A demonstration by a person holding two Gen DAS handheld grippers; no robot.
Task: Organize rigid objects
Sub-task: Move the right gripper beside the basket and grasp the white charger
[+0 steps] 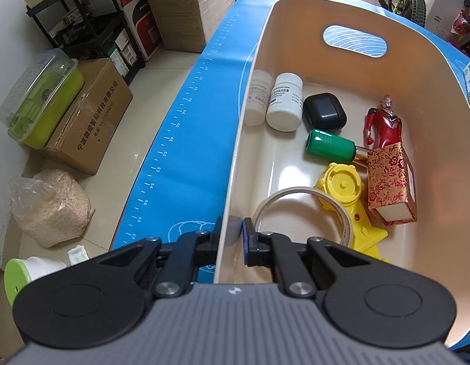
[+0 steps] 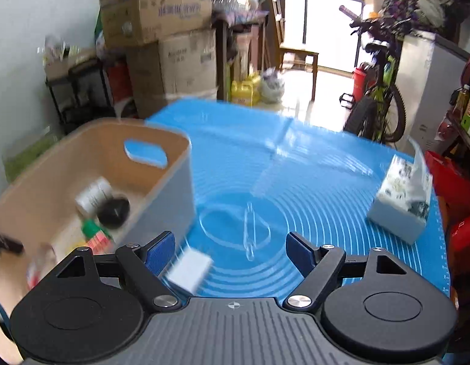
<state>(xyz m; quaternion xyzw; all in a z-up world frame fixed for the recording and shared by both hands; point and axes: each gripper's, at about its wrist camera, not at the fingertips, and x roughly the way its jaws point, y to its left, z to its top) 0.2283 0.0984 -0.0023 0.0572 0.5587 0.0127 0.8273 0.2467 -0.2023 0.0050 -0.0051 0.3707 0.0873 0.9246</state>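
A beige bin (image 1: 432,97) stands on the blue mat (image 1: 186,140). My left gripper (image 1: 232,232) is shut on the bin's near left wall. Inside lie a white bottle (image 1: 283,102), a black case (image 1: 324,111), a green bottle (image 1: 329,146), a red figure (image 1: 384,121), a red patterned box (image 1: 390,182), a yellow tool (image 1: 344,191) and a tape roll (image 1: 302,210). My right gripper (image 2: 232,254) is open and empty above the mat (image 2: 311,188), right of the bin (image 2: 171,188). A small white box (image 2: 191,269) lies blurred between its fingers.
A white tissue pack (image 2: 402,200) sits at the mat's right. Cardboard boxes (image 1: 92,115), a green container (image 1: 40,97) and a bag of grain (image 1: 52,206) are on the floor to the left. A bicycle (image 2: 378,91) stands beyond the table.
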